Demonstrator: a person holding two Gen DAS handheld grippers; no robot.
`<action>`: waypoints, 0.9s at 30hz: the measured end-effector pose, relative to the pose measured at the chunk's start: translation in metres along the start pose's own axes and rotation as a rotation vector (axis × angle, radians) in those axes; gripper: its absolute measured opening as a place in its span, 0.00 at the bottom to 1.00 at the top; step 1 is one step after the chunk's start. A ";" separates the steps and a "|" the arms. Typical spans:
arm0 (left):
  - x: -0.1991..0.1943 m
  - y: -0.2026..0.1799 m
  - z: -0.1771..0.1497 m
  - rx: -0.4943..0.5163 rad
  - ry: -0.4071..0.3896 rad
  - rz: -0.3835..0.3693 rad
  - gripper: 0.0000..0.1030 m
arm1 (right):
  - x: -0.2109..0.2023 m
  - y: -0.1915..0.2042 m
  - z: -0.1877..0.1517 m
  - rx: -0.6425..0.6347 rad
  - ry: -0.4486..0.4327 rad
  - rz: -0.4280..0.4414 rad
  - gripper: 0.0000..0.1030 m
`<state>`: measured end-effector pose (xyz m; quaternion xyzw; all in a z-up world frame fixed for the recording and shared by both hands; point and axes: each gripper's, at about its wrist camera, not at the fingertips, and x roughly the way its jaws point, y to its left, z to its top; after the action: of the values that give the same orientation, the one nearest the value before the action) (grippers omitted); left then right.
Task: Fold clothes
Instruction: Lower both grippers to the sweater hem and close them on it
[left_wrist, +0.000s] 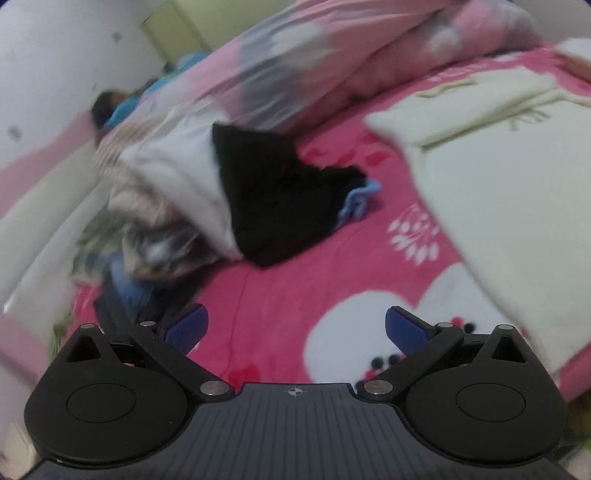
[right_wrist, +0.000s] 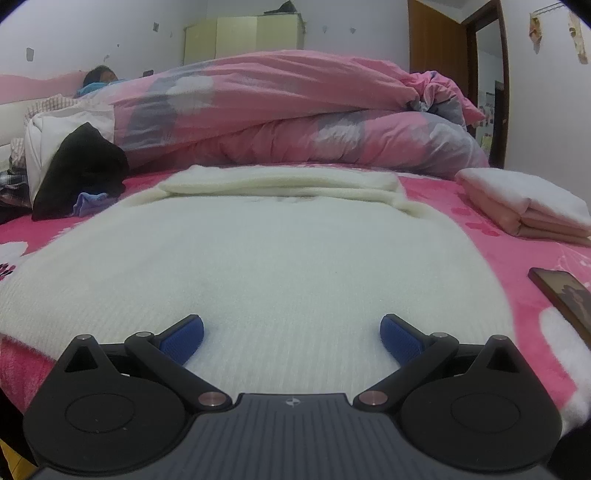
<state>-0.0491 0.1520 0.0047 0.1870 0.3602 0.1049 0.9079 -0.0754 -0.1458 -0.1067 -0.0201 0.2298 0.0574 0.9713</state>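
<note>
The white sweater (right_wrist: 258, 258) lies flat under the right gripper (right_wrist: 291, 332), jaws spread, nothing gripped.

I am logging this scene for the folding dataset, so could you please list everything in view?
White knit garment: one, cream, spread flat on the bed, top part folded over.
Black garment: one, heaped at the left.
Blue cloth: one, pale blue, against the black garment.
Folded stack: one, pink and white, at the right.
Quilt: one, pink and grey, bunched behind.
Bedspread: one, bright pink, patterned.
Phone: one, dark, right edge.
Person: one, lying far left.
Left gripper: open, empty.
Right gripper: open, over the knit.
</note>
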 end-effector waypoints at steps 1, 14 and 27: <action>0.002 0.002 -0.003 -0.027 0.011 -0.012 1.00 | 0.000 0.000 0.000 0.000 0.000 -0.001 1.00; 0.006 -0.039 -0.054 -0.388 -0.029 -0.535 0.99 | 0.003 0.001 0.008 -0.009 0.053 -0.007 1.00; 0.000 -0.064 -0.057 -0.298 -0.108 -0.627 0.53 | -0.032 0.001 0.033 0.095 0.057 0.140 1.00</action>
<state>-0.0848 0.1089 -0.0598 -0.0622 0.3324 -0.1375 0.9310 -0.0895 -0.1458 -0.0629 0.0405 0.2607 0.1135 0.9579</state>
